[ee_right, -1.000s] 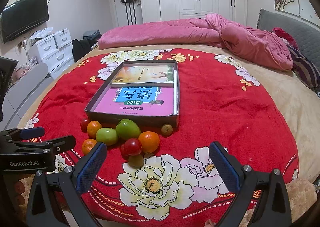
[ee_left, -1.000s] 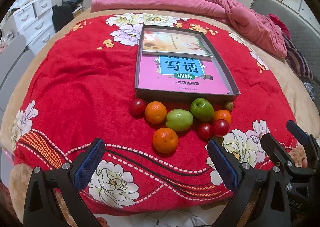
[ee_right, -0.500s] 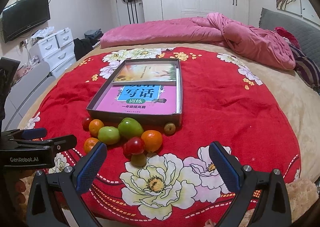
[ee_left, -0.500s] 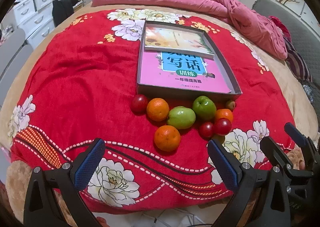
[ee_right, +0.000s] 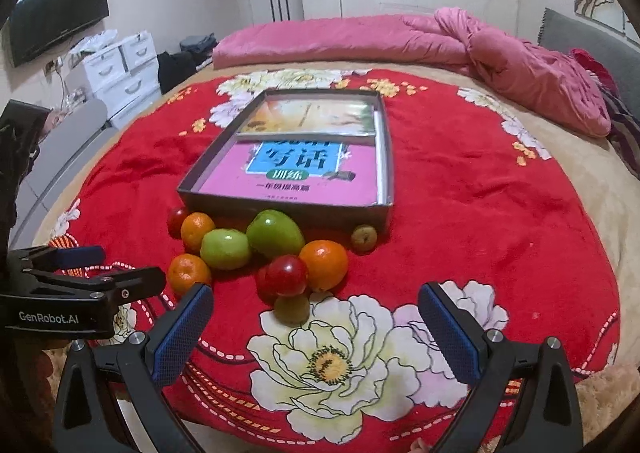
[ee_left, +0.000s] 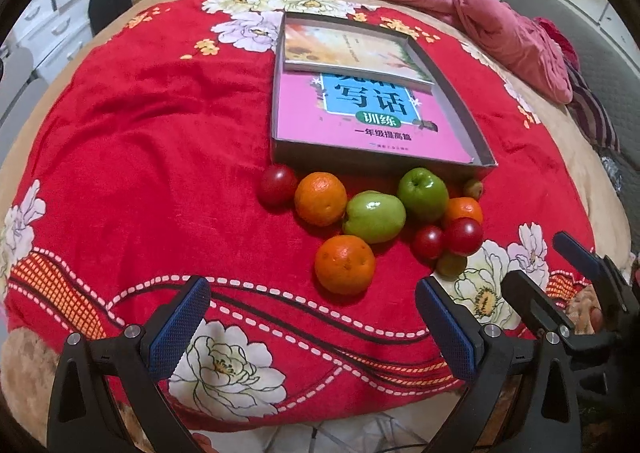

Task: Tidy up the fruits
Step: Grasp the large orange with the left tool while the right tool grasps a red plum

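Several fruits lie on the red flowered blanket in front of a grey tray (ee_left: pixel 380 163) that holds two books. Nearest my left gripper (ee_left: pixel 312 317) is an orange (ee_left: pixel 345 264); behind it are a green apple (ee_left: pixel 374 216), another orange (ee_left: pixel 320 198), a second green apple (ee_left: pixel 423 194) and red plums (ee_left: pixel 463 236). My left gripper is open and empty, just short of the near orange. My right gripper (ee_right: pixel 316 325) is open and empty, near a small green fruit (ee_right: pixel 292 308) and a red plum (ee_right: pixel 286 275). The tray (ee_right: pixel 288 209) lies beyond.
A small brownish fruit (ee_right: pixel 363 238) sits by the tray's right corner. A pink quilt (ee_right: pixel 400 41) lies across the far side of the bed. White drawers (ee_right: pixel 120 69) and a wall TV (ee_right: pixel 56 13) stand at left. The bed edge runs just under both grippers.
Both grippers have moved a little forward toward the fruits, which look larger now. Both stay open and nothing was picked up.
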The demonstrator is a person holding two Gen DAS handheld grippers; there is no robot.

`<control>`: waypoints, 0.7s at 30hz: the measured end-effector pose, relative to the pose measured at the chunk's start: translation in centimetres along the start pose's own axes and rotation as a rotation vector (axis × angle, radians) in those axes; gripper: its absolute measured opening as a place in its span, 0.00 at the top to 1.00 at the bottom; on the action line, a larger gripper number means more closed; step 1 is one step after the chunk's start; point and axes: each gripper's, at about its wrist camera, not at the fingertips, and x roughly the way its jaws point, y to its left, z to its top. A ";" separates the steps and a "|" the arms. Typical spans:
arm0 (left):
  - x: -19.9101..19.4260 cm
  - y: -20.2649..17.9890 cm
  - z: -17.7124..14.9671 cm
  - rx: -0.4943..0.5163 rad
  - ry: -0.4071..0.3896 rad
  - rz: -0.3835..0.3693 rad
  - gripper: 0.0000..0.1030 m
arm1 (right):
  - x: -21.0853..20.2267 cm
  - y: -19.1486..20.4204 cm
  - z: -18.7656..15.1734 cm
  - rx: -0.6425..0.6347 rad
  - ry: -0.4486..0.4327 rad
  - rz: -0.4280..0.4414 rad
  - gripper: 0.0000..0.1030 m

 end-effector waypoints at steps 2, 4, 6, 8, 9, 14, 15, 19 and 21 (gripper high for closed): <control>0.3 0.1 0.1 0.005 0.007 -0.016 0.01 | 0.7 -0.1 0.0 0.001 0.016 0.004 0.00; 0.8 0.2 0.1 0.009 0.017 -0.009 0.01 | 1.5 -0.4 0.1 0.024 0.038 0.017 0.01; 1.2 0.3 0.2 0.017 0.024 -0.009 0.01 | 2.3 -0.8 0.3 0.049 0.057 0.038 0.06; 1.5 0.3 0.3 0.016 0.030 -0.019 0.02 | 3.0 -0.8 0.6 0.053 0.071 0.043 0.15; 1.6 0.3 0.3 0.019 0.029 -0.021 0.02 | 3.4 -0.8 0.6 0.054 0.079 0.047 0.16; 2.0 -0.1 0.3 0.055 0.027 -0.017 0.11 | 4.4 -0.3 0.8 0.042 0.107 0.088 0.36; 2.1 -0.2 0.3 0.059 0.029 -0.021 0.13 | 4.6 -0.1 0.7 0.039 0.113 0.095 0.38; 2.6 -0.7 0.3 0.079 0.043 -0.049 0.31 | 5.5 0.2 0.7 0.048 0.145 0.117 0.50; 2.8 -0.8 0.2 0.080 0.048 -0.057 0.32 | 5.9 0.2 0.7 0.052 0.154 0.120 0.56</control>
